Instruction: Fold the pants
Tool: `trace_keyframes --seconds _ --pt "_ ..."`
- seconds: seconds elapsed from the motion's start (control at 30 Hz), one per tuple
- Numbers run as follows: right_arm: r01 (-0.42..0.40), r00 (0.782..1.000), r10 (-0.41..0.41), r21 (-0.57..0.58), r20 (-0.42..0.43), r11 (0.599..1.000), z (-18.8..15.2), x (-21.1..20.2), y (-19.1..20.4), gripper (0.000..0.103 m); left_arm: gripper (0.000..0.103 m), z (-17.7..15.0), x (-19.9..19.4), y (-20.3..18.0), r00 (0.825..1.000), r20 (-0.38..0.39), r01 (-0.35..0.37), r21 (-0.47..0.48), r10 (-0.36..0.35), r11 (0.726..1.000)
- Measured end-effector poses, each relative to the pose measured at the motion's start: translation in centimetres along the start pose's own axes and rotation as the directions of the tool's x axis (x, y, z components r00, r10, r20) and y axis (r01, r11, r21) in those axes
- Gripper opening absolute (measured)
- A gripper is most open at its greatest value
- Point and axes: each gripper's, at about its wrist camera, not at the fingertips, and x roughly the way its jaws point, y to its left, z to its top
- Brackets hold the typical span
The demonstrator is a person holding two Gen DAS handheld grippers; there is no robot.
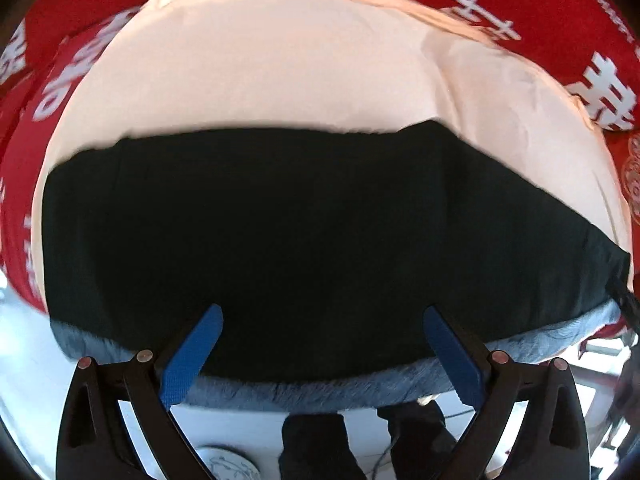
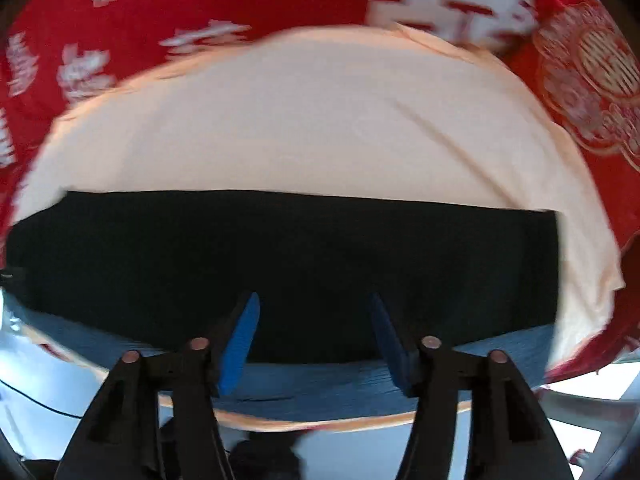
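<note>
The black pants (image 1: 304, 240) are seen lying flat as a broad dark rectangle on a cream cloth (image 1: 260, 68), which in turn is spread over a red cover with white characters (image 1: 560, 20). In the left wrist view, the far edge of the pants runs nearly straight across the cream cloth, rising slightly toward a raised corner at the right, while the near edge lies on a grey-blue fuzzy strip (image 1: 328, 392) at the front of the surface. The left gripper (image 1: 322, 316) is held with its blue-padded fingers (image 1: 192, 356) spread wide apart over this near edge, nothing being clamped between them. In the right wrist view, the pants (image 2: 304, 272) are bounded on the right by a clean vertical edge, beyond which a margin of cream cloth (image 2: 320, 120) is left bare before the red cover (image 2: 200, 0) begins. The right gripper (image 2: 314, 302) is likewise held apart, above the near edge and the blue strip (image 2: 312, 388), with no fabric gripped. A wide band of cream cloth is left uncovered beyond the far edge in both views. Motion blur is noted in the right wrist view.
</note>
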Motion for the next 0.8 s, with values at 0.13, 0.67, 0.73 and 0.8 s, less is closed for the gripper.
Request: trace_keyframes --seconds 0.13,0.67,0.73,0.8 --pt "-0.194 0.981 0.191 -0.175 -0.033 0.965 -1.5 2.1 13.6 0.078 0.101 -1.2 1.8 -1.1 0.999 -0.022 -0.033 0.029 0.034 0.999" --pt "0.134 0.99 -0.129 0.086 -0.062 0.987 -0.6 1.7 -1.0 0.078 0.101 1.4 -1.1 7.6 0.994 0.07 0.087 -0.099 -0.08 0.991" --pt "0.084 0.996 -0.084 -0.003 -0.011 0.997 1.0 1.7 4.4 0.079 0.101 2.3 -1.6 8.1 0.989 0.113 0.11 -0.15 -0.094 0.983" --pt "-0.029 1.0 0.03 -0.093 0.01 0.995 2.6 2.4 11.5 0.08 0.101 3.1 -1.0 9.4 0.992 0.117 0.072 -0.2 -0.05 0.977"
